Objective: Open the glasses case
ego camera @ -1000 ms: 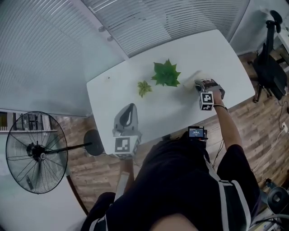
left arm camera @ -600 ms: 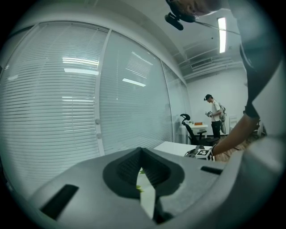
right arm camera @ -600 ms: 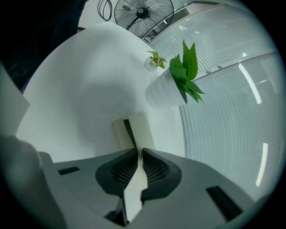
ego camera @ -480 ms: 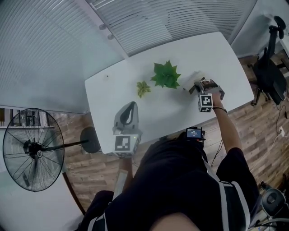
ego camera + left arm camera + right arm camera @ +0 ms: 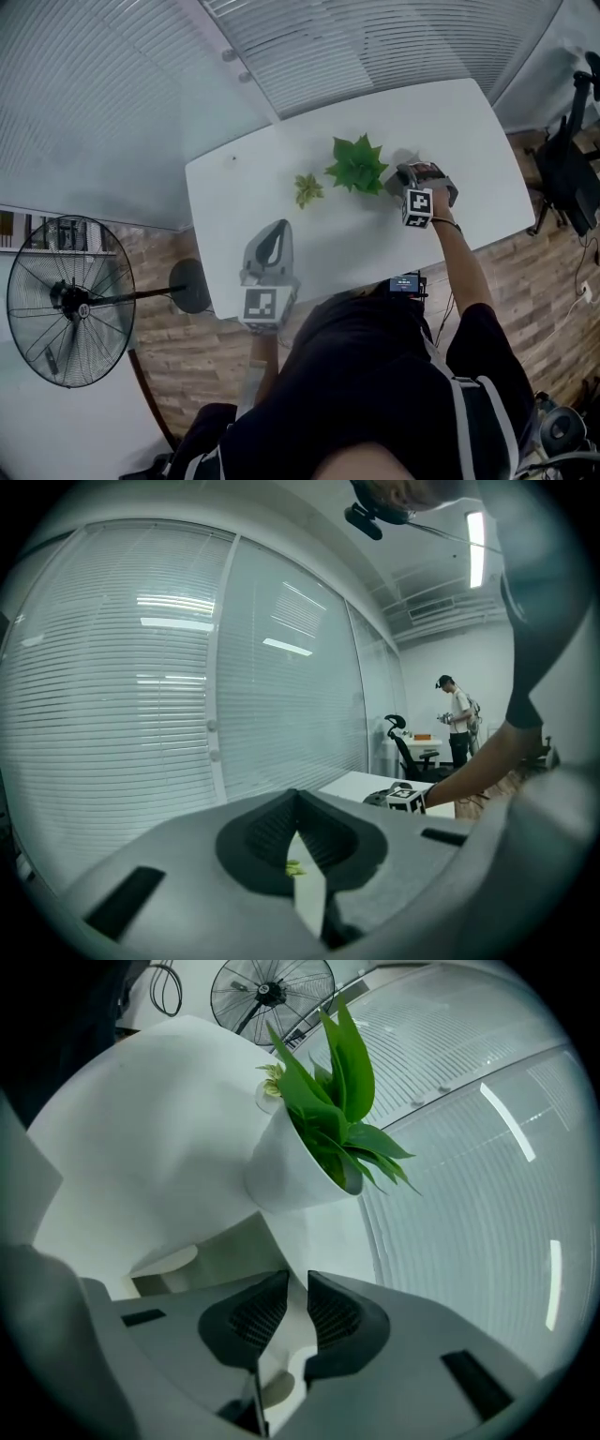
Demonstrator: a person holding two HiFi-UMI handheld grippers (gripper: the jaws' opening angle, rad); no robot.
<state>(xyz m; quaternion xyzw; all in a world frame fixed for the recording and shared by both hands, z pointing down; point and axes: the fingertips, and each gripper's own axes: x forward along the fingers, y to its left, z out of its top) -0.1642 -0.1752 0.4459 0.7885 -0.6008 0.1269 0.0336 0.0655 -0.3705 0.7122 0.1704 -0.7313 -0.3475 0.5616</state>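
The off-white, hard-looking glasses case [image 5: 211, 1246] lies just ahead of and below the right gripper [image 5: 295, 1281], whose jaws stand a narrow slit apart, empty. The case is likely light, stiff and slick, so pinch the lid's edge. The left gripper [image 5: 296, 799] is closed, empty.

White table [image 5: 234, 202], large potted green plant [image 5: 357, 165], small green plant [image 5: 307, 188] beside it

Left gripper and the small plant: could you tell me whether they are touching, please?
Apart. The head view shows bare white table between the left gripper and the small plant further back.
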